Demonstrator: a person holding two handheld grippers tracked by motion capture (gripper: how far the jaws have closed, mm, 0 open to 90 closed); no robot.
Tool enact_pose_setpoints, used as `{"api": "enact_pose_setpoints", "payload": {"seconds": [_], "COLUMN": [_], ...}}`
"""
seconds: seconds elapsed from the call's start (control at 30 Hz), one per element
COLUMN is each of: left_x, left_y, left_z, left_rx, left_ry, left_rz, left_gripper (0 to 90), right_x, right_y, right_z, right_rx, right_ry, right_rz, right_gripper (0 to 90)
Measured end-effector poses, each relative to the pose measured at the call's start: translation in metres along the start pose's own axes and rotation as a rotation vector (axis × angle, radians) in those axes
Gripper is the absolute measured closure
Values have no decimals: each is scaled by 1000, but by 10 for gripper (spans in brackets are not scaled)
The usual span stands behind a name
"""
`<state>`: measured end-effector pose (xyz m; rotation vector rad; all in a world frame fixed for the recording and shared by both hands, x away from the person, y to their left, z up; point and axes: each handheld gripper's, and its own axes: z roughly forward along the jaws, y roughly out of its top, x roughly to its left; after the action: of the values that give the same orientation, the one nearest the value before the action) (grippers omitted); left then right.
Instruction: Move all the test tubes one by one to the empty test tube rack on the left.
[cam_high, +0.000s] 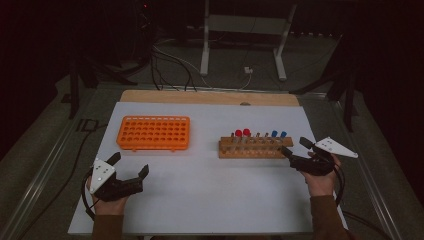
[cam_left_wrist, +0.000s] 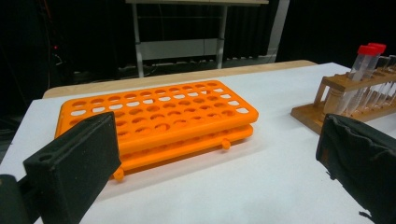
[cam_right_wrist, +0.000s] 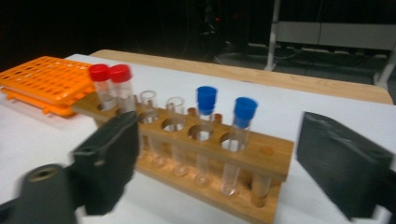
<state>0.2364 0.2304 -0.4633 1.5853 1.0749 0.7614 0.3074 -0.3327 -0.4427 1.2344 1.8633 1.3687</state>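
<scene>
High view: left gripper (cam_high: 129, 165) rests near the table's front-left, jaws apart and empty, short of the orange plastic tube rack (cam_high: 154, 132). Right gripper (cam_high: 295, 146) sits at the right end of the wooden test-tube rack (cam_high: 255, 148), jaws apart.

Left gripper view: orange rack (cam_left_wrist: 159, 116) lies ahead.

Right gripper view: released jaws flank the blue-capped tube (cam_right_wrist: 239, 140); no contact.

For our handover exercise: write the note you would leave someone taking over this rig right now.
Left gripper: open, nothing held, near the orange rack, which has no tubes in it.
Right gripper: open, nothing held, at the right end of the wooden rack.
Wooden rack holds two red-capped tubes, two uncapped tubes and two blue-capped tubes.
Done: no tube lifted out.
Left: probably grasping the nearest blue-capped tube.
</scene>
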Motion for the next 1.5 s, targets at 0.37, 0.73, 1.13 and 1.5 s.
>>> {"api": "enact_pose_setpoints", "payload": {"seconds": [0.37, 0.73, 1.13, 1.5], "left_x": [1, -1, 0, -1], "left_y": [-1, -2, -2, -2], "left_z": [0, 3, 3, 3], "left_rx": [-2, 9, 10, 17], "left_ry": [3, 0, 1, -3], "left_rz": [-6, 3, 2, 6], "left_gripper": [0, 0, 1, 0], "right_x": [-18, -17, -6, -4], "right_y": [5, 4, 0, 2], "right_z": [31, 54, 61, 57], "right_rx": [85, 129, 147, 122], "right_ry": [-50, -44, -58, -63], "right_rz": [35, 33, -17, -16], "right_gripper": [475, 687, 762, 768]}}
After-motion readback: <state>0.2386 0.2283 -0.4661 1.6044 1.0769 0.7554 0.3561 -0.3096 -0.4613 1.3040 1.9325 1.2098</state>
